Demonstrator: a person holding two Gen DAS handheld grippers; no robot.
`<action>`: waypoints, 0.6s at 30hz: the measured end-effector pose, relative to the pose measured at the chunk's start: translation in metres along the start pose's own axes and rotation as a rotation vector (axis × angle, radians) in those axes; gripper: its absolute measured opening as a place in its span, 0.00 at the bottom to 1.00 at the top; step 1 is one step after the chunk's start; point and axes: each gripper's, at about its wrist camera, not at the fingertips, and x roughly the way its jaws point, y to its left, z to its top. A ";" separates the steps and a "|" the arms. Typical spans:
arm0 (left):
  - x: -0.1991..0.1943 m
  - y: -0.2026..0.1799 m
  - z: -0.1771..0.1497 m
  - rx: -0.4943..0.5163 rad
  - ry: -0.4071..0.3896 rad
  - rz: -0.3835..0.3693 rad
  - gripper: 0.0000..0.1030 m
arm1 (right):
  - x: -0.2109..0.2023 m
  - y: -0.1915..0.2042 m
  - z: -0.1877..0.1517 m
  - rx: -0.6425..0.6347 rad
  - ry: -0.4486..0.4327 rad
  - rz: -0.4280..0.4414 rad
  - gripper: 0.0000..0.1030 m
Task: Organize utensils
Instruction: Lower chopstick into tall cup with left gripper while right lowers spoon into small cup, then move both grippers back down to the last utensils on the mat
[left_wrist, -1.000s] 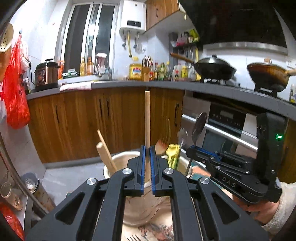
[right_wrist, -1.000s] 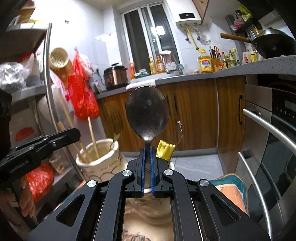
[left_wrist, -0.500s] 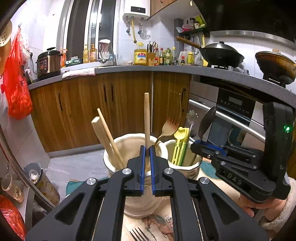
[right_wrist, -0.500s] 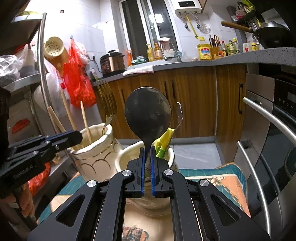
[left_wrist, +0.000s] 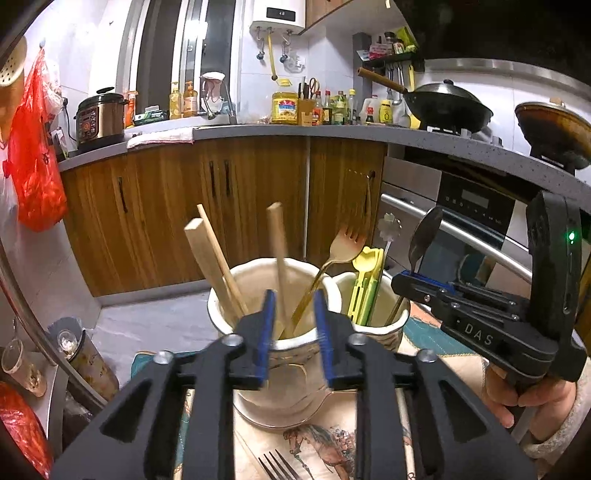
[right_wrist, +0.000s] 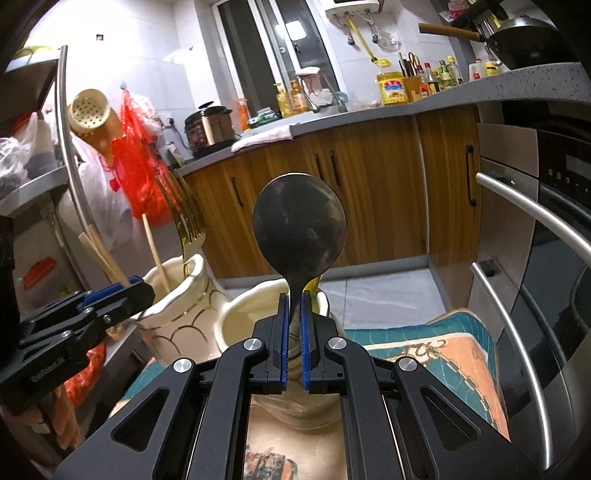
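My left gripper (left_wrist: 292, 302) is open over a cream ceramic holder (left_wrist: 273, 354); a wooden chopstick (left_wrist: 277, 243) stands loose inside it between the jaws, with two other wooden sticks (left_wrist: 207, 251) and a gold fork (left_wrist: 343, 243). My right gripper (right_wrist: 294, 314) is shut on a dark metal spoon (right_wrist: 300, 225), bowl up, held over a second cream holder (right_wrist: 255, 317). That second holder (left_wrist: 380, 314) holds a yellow-green utensil (left_wrist: 364, 280). The right gripper also shows in the left wrist view (left_wrist: 410, 280), and the left gripper in the right wrist view (right_wrist: 122, 291).
The holders stand on a patterned mat (right_wrist: 424, 347) on a small table. A steel fork (left_wrist: 277, 465) lies on the mat below my left gripper. An oven with a steel handle (right_wrist: 532, 214) is at the right. A metal rack (right_wrist: 70, 147) with bags is at the left.
My left gripper opened and let go of the chopstick, which now leans inside the holder. My right gripper lowered the spoon closer to the second holder, still gripped.
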 end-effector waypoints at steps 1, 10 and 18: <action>0.000 0.000 0.000 -0.002 0.002 0.000 0.24 | 0.000 0.000 0.000 0.001 0.000 -0.001 0.07; 0.000 0.000 0.001 -0.007 -0.003 -0.007 0.37 | 0.003 -0.006 0.001 0.029 0.002 -0.010 0.14; -0.004 -0.004 0.001 0.010 -0.009 0.002 0.49 | 0.004 -0.007 0.004 0.037 0.001 -0.013 0.29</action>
